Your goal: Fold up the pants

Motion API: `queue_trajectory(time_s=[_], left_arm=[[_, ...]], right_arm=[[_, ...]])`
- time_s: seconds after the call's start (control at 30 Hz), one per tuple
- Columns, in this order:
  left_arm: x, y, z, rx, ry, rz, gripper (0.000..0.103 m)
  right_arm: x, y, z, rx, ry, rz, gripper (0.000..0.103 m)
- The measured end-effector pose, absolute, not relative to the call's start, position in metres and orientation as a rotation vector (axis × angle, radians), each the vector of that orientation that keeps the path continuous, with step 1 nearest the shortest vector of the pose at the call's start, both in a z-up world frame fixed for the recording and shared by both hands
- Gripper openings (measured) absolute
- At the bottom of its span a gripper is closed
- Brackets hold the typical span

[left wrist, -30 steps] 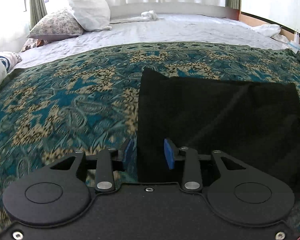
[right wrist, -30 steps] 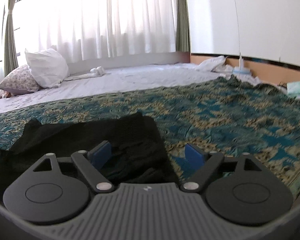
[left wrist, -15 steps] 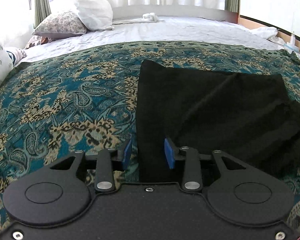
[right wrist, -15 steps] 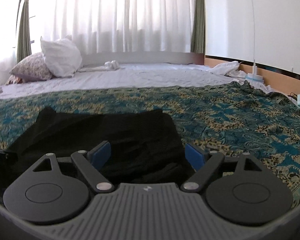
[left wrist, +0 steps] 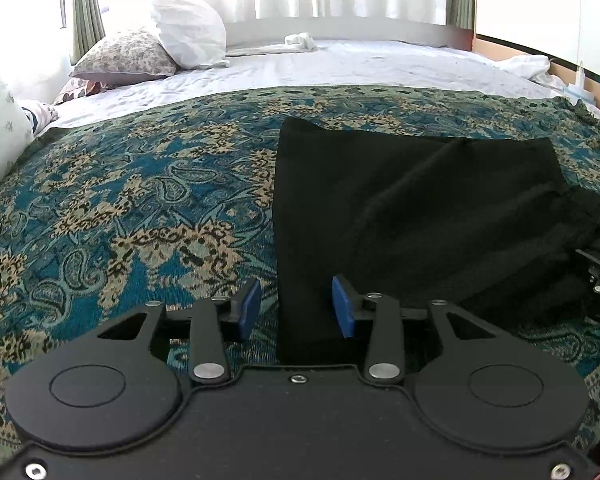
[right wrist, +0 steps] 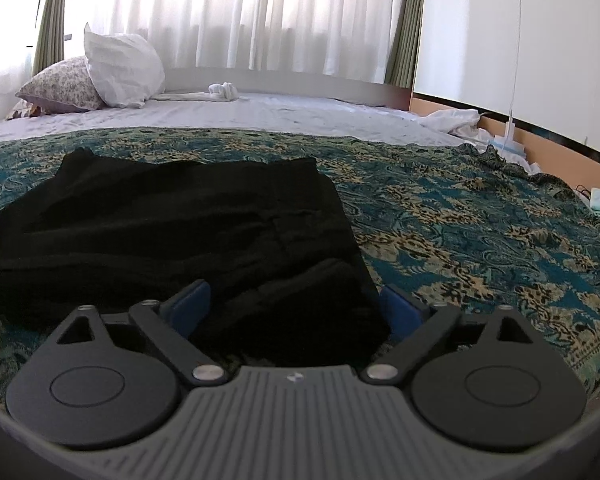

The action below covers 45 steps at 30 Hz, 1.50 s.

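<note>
The pants (left wrist: 400, 216) lie on the bedspread (left wrist: 140, 208), ahead of the left gripper (left wrist: 296, 312) and to its right, one edge between its fingers. The right gripper (right wrist: 296, 308) straddles their opposite end. Pillows (right wrist: 112, 68) sit far ahead to the left.

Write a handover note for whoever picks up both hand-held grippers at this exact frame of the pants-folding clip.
Left hand-held gripper: open, straddling the near left edge of the black pants, nothing clamped.
Right hand-held gripper: open wide, with the bunched near right end of the pants between its fingers, not pinched.
Pants lie on the patterned bedspread, already folded into a rough rectangle; the right end is lumpy and rumpled.
Left to do: probably close both grippers on the near edge, make the next fold, then flatten the right end.
</note>
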<state>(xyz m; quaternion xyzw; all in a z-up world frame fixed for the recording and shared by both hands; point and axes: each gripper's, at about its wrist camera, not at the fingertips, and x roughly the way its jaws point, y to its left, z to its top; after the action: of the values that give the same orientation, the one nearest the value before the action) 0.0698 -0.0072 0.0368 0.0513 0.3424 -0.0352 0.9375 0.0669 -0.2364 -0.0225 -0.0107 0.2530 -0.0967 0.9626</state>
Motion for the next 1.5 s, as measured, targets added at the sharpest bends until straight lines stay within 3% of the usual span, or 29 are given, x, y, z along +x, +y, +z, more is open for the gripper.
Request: queue_trajectory(time_s=[0.67, 0.83, 1.03, 1.13, 1.5], left_arm=[[0.033, -0.005, 0.033, 0.073, 0.657, -0.060, 0.042], [0.025, -0.005, 0.034, 0.075, 0.659, -0.057, 0.047], [0.012, -0.008, 0.033, 0.080, 0.700, -0.071, 0.061], [0.003, -0.014, 0.035, 0.081, 0.694, -0.101, 0.079], [0.005, -0.034, 0.028, 0.085, 0.719, -0.117, 0.097]], right_arm=[[0.055, -0.256, -0.023, 0.090, 0.524, -0.132, 0.102], [0.047, -0.257, -0.023, 0.079, 0.535, -0.123, 0.103], [0.040, -0.251, -0.025, 0.028, 0.564, -0.128, 0.103], [0.032, -0.248, -0.022, 0.019, 0.556, -0.109, 0.103], [0.019, -0.227, -0.019, -0.013, 0.572, -0.026, 0.103]])
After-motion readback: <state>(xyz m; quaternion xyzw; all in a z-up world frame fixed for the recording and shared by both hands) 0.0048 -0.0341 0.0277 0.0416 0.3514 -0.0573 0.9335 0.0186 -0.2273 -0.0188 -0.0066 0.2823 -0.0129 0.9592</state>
